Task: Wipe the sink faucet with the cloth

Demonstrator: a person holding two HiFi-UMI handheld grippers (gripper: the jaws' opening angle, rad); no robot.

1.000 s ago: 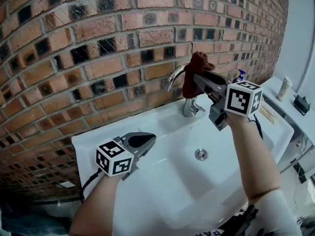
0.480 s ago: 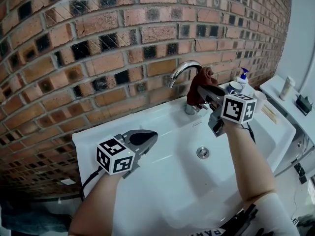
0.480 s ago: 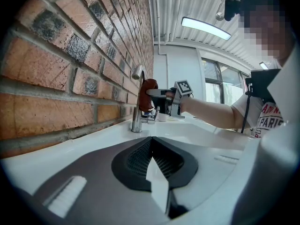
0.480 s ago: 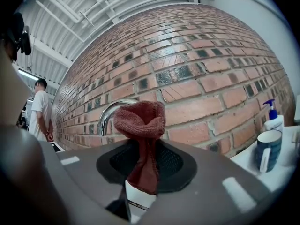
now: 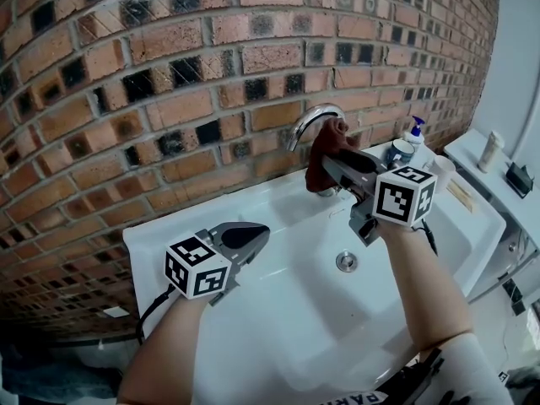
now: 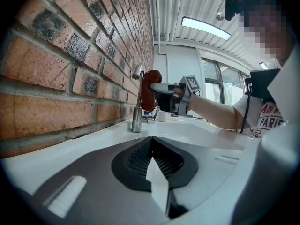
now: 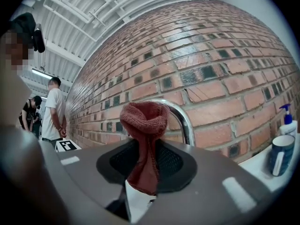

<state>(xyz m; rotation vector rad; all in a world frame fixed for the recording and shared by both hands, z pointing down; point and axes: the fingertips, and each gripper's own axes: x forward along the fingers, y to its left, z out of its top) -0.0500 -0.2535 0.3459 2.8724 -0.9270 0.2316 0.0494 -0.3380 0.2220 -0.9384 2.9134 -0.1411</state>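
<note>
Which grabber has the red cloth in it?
The right gripper: its jaws pinch the red cloth by the faucet. The left gripper is shut on nothing.

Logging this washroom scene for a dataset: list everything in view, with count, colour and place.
faucet: one, chrome, sink's back edge
cloth: one, dark red, at faucet's spout
sink: one, white, below wall
drain: one, metal, basin's middle
brick wall: one, red-brown, behind sink
pump bottle: one, white, blue pump, sink's right back
mug: one, blue, beside pump bottle
left tongs: one, grey, shut, empty, over sink's left rim
right tongs: one, grey, shut on cloth
</note>
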